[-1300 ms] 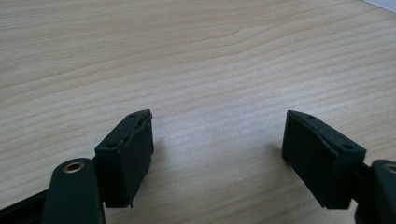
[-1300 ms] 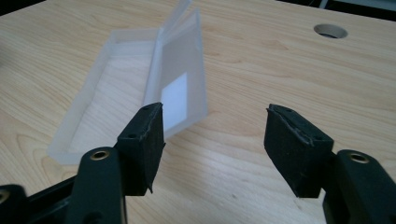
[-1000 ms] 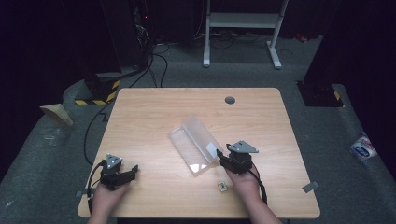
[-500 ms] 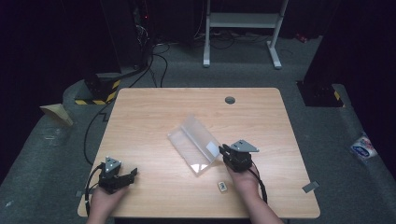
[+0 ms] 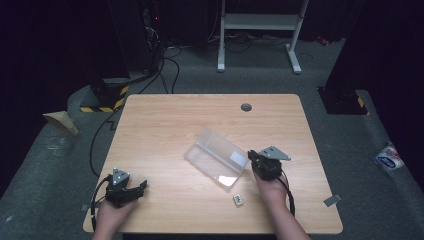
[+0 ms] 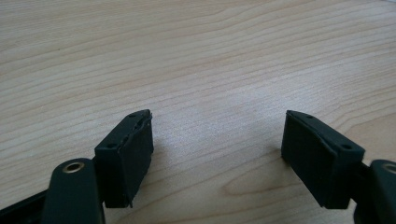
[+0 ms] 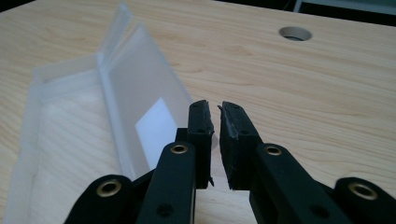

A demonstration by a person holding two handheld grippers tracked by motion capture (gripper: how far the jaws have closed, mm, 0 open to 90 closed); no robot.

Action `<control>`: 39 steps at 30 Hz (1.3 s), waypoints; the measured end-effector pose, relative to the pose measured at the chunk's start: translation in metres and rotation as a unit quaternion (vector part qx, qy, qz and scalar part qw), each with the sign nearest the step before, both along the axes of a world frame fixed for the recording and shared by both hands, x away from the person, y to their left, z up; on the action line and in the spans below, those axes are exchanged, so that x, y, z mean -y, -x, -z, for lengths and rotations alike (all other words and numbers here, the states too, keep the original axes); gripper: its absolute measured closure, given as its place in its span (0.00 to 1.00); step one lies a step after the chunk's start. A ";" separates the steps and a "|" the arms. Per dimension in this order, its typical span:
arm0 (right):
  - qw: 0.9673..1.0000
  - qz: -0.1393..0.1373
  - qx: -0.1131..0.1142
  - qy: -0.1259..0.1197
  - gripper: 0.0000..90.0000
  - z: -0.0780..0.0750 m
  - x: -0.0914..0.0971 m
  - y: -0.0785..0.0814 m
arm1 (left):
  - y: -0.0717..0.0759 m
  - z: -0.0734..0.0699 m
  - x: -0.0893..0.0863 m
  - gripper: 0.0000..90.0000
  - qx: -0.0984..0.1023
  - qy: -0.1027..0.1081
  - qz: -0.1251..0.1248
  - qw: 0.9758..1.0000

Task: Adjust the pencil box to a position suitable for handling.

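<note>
Clear plastic, the open box (image 5: 216, 159) lies near the middle of the wooden desk (image 5: 165, 120), just beside the right gripper (image 7: 215, 108), whose jaws have just closed together on nothing, while the left gripper (image 6: 217, 130) rests well apart, jaws spread over bare wood.

A light wooden table (image 5: 165, 125) carries an open clear plastic box (image 5: 216, 156) near its middle and a small white block (image 5: 238, 200) by the near edge.
</note>
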State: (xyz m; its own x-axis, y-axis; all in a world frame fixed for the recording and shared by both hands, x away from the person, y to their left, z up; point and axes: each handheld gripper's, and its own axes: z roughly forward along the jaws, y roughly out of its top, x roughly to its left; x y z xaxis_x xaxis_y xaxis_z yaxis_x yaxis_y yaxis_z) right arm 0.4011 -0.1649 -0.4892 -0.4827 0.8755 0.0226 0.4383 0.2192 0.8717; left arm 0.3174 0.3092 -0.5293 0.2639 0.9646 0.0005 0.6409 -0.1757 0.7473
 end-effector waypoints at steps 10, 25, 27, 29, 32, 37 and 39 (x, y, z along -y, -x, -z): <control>1.000 0.005 0.004 -0.006 0.80 -0.003 0.009 0.002 | -0.001 -0.001 0.002 0.30 0.001 -0.004 0.001 1.000; 0.996 -0.037 -0.064 0.047 0.68 0.023 -0.020 0.019 | -0.013 0.000 0.016 0.33 0.002 0.001 0.032 0.999; 0.996 -0.036 -0.067 0.054 0.69 0.025 -0.021 0.018 | -0.013 0.000 0.016 0.33 0.002 0.002 0.032 0.999; 0.996 -0.034 -0.068 0.055 0.69 0.026 -0.021 0.017 | -0.013 0.000 0.016 0.33 0.002 0.001 0.032 0.999; 0.996 -0.027 -0.070 0.054 0.69 0.027 -0.019 0.015 | -0.013 0.000 0.016 0.33 0.002 0.002 0.032 0.999; 0.997 -0.012 -0.069 0.039 0.69 0.028 -0.010 0.006 | -0.013 0.000 0.016 0.33 0.002 0.001 0.032 0.999; 0.997 -0.009 -0.070 0.036 0.69 0.028 -0.010 0.006 | -0.013 -0.001 0.016 0.33 0.002 0.001 0.032 0.999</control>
